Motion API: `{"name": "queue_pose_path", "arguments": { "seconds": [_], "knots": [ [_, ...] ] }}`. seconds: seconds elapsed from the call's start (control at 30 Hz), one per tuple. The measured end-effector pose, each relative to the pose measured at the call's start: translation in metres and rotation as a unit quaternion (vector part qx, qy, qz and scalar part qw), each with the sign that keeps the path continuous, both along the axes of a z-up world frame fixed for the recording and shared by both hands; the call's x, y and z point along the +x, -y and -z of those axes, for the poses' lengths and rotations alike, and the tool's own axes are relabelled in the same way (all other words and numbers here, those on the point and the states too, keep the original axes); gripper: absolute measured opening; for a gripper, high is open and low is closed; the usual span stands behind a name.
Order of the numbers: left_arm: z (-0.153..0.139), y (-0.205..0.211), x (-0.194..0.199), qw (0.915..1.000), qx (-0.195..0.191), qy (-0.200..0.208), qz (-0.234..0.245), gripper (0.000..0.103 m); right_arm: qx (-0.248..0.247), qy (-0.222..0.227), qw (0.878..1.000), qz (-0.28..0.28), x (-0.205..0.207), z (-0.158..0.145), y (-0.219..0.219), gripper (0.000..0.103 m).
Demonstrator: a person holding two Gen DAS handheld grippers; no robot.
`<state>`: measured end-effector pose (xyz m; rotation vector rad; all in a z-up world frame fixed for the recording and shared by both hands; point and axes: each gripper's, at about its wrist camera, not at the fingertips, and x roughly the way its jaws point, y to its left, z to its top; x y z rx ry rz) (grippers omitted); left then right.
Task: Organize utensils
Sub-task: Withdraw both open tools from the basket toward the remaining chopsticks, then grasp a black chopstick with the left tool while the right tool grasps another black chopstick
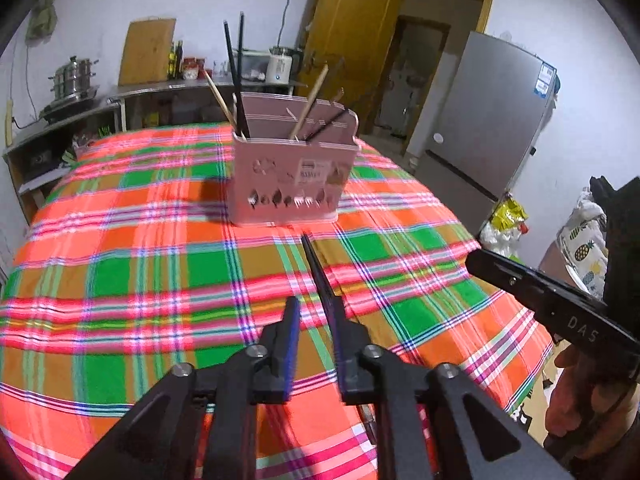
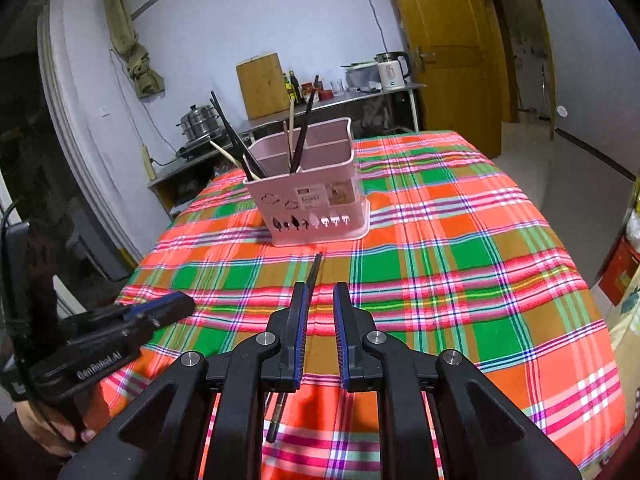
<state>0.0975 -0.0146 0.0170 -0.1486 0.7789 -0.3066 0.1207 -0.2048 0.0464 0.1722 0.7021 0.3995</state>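
A pink utensil holder (image 1: 292, 176) (image 2: 316, 200) stands on the plaid tablecloth (image 1: 120, 280) with black chopsticks (image 1: 234, 68) and wooden chopsticks (image 1: 308, 100) upright in it. My left gripper (image 1: 316, 304) hovers low in front of it with a clear gap between its jaws. A black chopstick (image 1: 316, 264) runs along the inner face of its right finger and points at the holder. My right gripper (image 2: 320, 304) also stands with its jaws apart. Another black chopstick (image 2: 314, 274) passes under its left finger and shows again behind (image 2: 276, 420). Neither chopstick is pinched by both pads.
The left gripper (image 2: 176, 304) shows at the left of the right wrist view, and the right gripper (image 1: 476, 262) at the right of the left wrist view. Behind the table are a steel counter with a steamer pot (image 1: 74, 76), a cutting board (image 1: 146, 52), a fridge (image 1: 488, 120) and a yellow door (image 1: 352, 28).
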Motion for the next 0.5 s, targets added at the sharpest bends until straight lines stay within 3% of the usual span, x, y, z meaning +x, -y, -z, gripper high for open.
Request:
{"name": "queue_pose_path", "arguments": {
  "seconds": [0.5],
  "knots": [
    [0.055, 0.029, 0.048, 0.9974, 0.009, -0.070, 0.015, 0.021, 0.012, -0.039, 0.999, -0.002, 0.019, 0.031, 0.002, 0.013]
  ]
}}
